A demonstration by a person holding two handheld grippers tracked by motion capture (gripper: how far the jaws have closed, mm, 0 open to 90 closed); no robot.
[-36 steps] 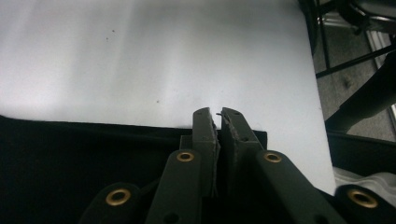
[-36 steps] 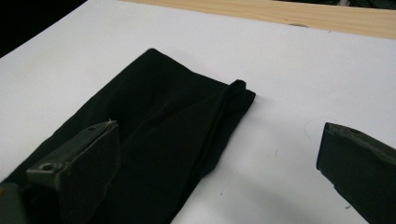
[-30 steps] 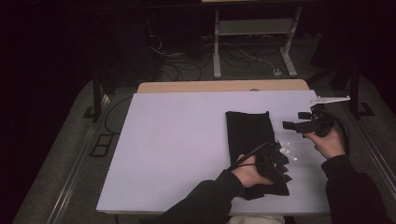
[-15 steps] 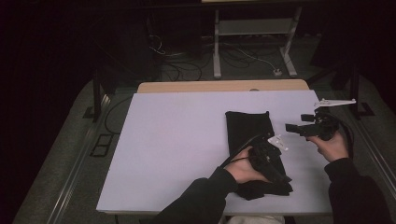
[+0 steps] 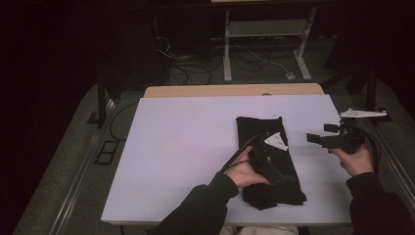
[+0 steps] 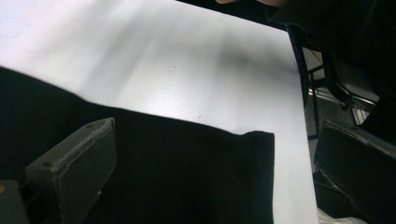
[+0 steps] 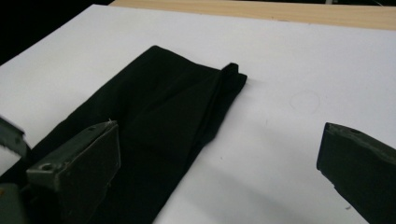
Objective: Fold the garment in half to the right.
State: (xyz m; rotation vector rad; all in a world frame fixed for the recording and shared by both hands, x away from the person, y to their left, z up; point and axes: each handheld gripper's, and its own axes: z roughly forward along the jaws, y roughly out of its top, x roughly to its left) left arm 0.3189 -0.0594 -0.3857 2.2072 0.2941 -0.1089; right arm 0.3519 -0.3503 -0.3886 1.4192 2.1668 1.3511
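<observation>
Black cloth (image 5: 266, 161) folded, lower right of table (image 5: 186, 147). Left tool (image 5: 266, 164) jaws just spread, empty; right tool (image 7: 219, 172) spread. Careless regrasp could undo fold.

Jaws wide apart, just been opening, nothing gripped; black cloth (image 6: 177, 172) flat under them on white table (image 6: 154, 60).

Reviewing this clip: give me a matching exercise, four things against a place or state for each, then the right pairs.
Things:
1. cloth
2. left gripper
3. right gripper
4. table

Places or states:
A. held off to the cloth's right, jaws open
B. white, bearing the cloth
C. black, lying folded in a long strip
D. over the cloth's near end, jaws open

Pairs: 1-C, 2-D, 3-A, 4-B
</observation>
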